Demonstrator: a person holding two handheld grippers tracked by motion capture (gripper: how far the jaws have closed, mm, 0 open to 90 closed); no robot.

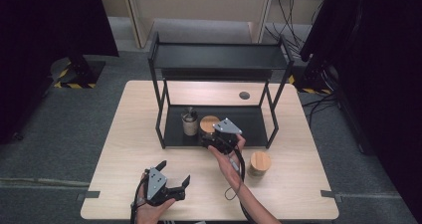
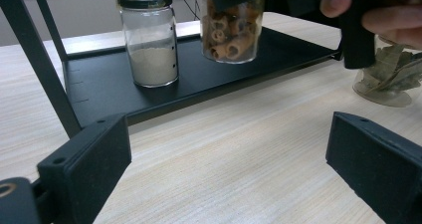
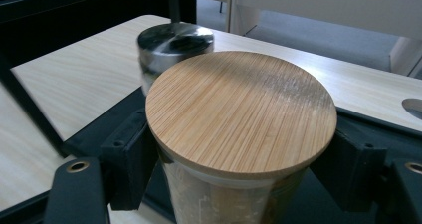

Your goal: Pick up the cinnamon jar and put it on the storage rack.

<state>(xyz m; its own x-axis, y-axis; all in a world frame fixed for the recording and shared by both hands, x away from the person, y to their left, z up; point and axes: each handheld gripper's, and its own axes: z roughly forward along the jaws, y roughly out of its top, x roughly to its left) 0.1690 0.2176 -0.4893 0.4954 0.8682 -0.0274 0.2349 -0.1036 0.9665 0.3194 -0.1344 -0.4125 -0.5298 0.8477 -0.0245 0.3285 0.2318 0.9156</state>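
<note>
Two jars sit on the rack's lower shelf (image 1: 251,127) now: the right gripper (image 1: 215,140) is clamped on the pasta jar (image 3: 234,184) there (beside the shaker (image 1: 189,122)). One jar (image 1: 260,163) waits on the table; the left gripper (image 1: 175,176) gapes empty.

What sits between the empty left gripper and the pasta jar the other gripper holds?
Only bare wooden table and the front edge of the black shelf tray separate the left gripper from the pasta jar, seen in the left gripper view.
</note>
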